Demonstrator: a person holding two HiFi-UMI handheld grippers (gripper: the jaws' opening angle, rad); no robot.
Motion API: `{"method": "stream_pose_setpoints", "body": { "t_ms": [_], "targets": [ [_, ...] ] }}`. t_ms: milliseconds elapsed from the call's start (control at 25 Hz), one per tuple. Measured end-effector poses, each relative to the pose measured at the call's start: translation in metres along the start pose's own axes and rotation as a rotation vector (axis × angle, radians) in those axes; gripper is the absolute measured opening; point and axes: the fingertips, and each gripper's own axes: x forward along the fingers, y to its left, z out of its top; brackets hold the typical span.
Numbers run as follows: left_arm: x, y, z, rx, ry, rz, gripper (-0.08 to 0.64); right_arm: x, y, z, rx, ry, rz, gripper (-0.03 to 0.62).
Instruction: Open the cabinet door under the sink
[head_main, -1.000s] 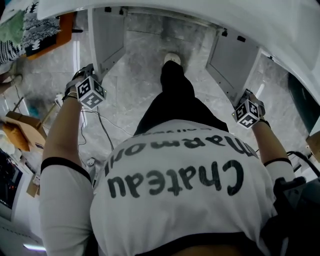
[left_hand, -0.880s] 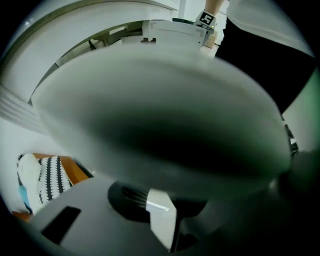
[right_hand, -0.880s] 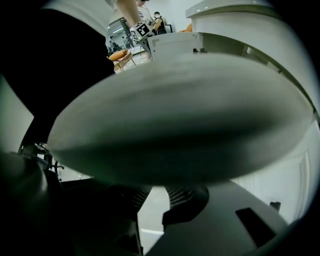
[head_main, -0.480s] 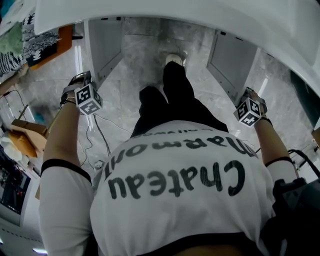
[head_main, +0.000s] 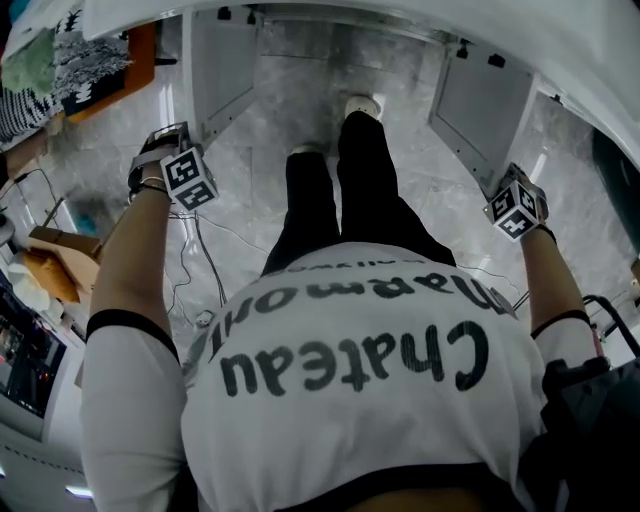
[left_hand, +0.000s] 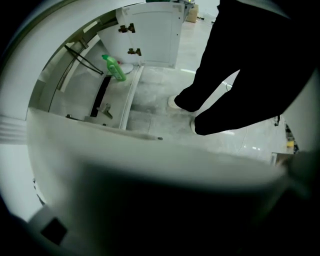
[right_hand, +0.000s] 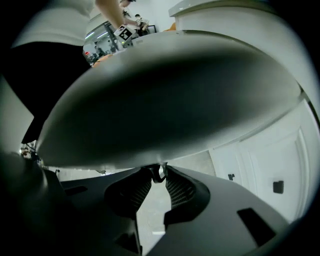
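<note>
Bends over the white bench (head_main: 580, 50) above the sink cabinet, dressed in a white T-shirt (head_main: 350, 400) and black trousers (head_main: 350, 190), one white shoe (head_main: 362, 104) planted on the grey marble floor (head_main: 260, 160) in front of the opening. Shows both doors already swung outward: the left cabinet door (head_main: 215, 70) hanging from the cabinet's left side, the right cabinet door (head_main: 482, 105) from its right side, pale inner faces turned toward the legs. Holds the left tool (head_main: 165, 145) just beside the free edge of the left cabinet door, marker cube uppermost, pointing steeply down. Gives no reading of that tool's jaws, spread or pressed together: offers, in the left gripper view, only a blurred white edge and darkness filling the lower frame. Looks past that edge into the cabinet, at a green bottle (left_hand: 115, 68) inside and at two hinges (left_hand: 131, 40) on the far door. Holds the right tool (right_hand: 158, 176) at the free edge of the right cabinet door, jaws just opening, ribbed pads (right_hand: 176, 189) spread with bare floor visible through the gap and nothing pinched between them, the door's white face looming blurred right above the tips. Leaves a thin cable (head_main: 205, 265) and a cardboard box (head_main: 50, 260) on the floor, off the cabinet's left side.
</note>
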Motion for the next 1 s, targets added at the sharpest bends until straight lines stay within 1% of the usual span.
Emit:
{"method": "stream_pose_setpoints", "body": {
  "t_ms": [40, 160, 280, 400, 480, 640, 720, 800, 840, 920, 1000],
  "targets": [
    [0.0, 0.001, 0.0, -0.031, 0.005, 0.005, 0.046, 0.001, 0.0, 0.0, 0.024, 0.001, -0.006, 0.078],
    [-0.001, 0.0, 0.005, -0.147, -0.004, 0.018, 0.046, 0.002, -0.001, -0.002, 0.056, 0.01, -0.025, 0.08],
    [-0.003, 0.0, 0.002, -0.215, 0.01, 0.033, 0.046, 0.0, -0.005, -0.006, 0.1, 0.034, -0.066, 0.08],
    [-0.006, 0.002, -0.01, -0.259, 0.043, 0.059, 0.041, -0.004, -0.007, -0.012, 0.183, 0.055, -0.098, 0.08],
    [-0.01, 0.007, -0.018, -0.307, 0.052, 0.083, 0.04, -0.005, -0.008, -0.018, 0.247, 0.067, -0.119, 0.066],
    [-0.021, 0.019, -0.032, -0.436, 0.046, 0.156, 0.023, -0.007, -0.009, -0.028, 0.398, 0.082, -0.18, 0.051],
    [-0.028, 0.023, -0.041, -0.515, 0.033, 0.182, 0.017, -0.01, -0.007, -0.029, 0.441, 0.095, -0.206, 0.04],
    [-0.036, 0.028, -0.048, -0.588, 0.009, 0.209, 0.009, -0.015, -0.007, -0.033, 0.487, 0.11, -0.253, 0.012],
    [-0.041, 0.031, -0.05, -0.614, -0.004, 0.225, 0.009, -0.02, -0.007, -0.039, 0.536, 0.118, -0.281, 0.012],
    [-0.05, 0.037, -0.055, -0.659, -0.035, 0.251, 0.008, -0.035, -0.007, -0.056, 0.684, 0.135, -0.337, 0.012],
    [-0.059, 0.04, -0.058, -0.721, -0.076, 0.261, 0.008, -0.053, -0.008, -0.072, 0.829, 0.124, -0.411, 0.012]
  ]
}}
